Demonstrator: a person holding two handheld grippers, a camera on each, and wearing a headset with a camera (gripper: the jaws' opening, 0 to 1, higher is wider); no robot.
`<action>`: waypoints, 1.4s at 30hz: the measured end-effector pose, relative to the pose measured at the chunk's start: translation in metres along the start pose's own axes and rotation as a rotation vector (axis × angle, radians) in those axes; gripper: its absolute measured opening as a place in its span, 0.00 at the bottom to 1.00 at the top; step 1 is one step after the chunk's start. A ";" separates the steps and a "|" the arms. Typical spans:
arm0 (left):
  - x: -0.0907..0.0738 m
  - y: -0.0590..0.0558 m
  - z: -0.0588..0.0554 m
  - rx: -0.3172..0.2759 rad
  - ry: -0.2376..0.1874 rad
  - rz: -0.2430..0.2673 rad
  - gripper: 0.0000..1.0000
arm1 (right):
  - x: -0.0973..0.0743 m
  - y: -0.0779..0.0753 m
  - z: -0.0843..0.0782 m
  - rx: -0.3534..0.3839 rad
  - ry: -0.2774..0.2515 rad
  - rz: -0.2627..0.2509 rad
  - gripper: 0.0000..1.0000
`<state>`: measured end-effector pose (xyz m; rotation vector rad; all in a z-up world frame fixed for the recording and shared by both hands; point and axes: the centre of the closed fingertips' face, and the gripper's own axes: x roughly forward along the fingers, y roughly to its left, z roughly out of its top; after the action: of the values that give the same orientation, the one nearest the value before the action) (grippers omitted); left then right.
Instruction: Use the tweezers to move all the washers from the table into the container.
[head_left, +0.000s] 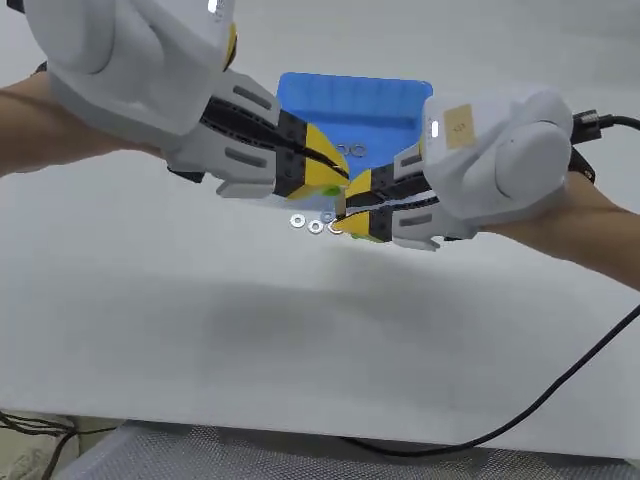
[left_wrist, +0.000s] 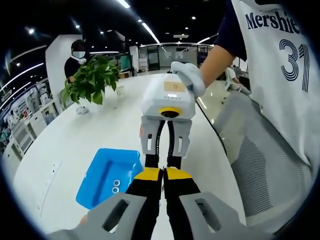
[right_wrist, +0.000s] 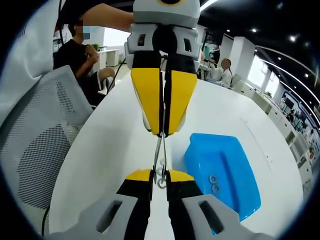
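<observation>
The desk (head_left: 300, 330) carries the blue container (head_left: 330, 100) toward its far edge. The tweezers (right_wrist: 161, 150) are clenched by both the left gripper (head_left: 342, 173) and the right gripper (head_left: 350, 205). Three washers (head_left: 316, 227) lie just before the container's near wall. If either grip is slackened, the tweezers could be dropped and the washers scattered.

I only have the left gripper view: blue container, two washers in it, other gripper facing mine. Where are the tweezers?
Observer: Clamped in the left gripper, the tweezers reach to the right gripper.
Operator: A washer at their tips?
Observer: One washer lies there; gripped or not, I cannot tell.
Operator: More on the table?
Observer: The head view shows three washers on the table by the jaw tips, before the container.
</observation>
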<state>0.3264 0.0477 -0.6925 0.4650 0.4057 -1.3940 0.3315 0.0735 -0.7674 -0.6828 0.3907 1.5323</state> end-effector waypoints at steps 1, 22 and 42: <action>0.001 0.001 -0.001 -0.004 0.001 -0.001 0.05 | 0.000 0.000 -0.001 0.001 0.000 0.000 0.11; 0.008 0.006 -0.017 -0.041 0.026 -0.012 0.05 | 0.015 -0.003 -0.013 0.061 -0.018 0.019 0.11; 0.007 0.012 -0.018 -0.048 0.048 -0.021 0.05 | 0.009 -0.006 -0.002 0.043 -0.041 0.026 0.10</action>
<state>0.3396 0.0527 -0.7106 0.4565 0.4830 -1.3930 0.3375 0.0794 -0.7735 -0.6137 0.4020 1.5557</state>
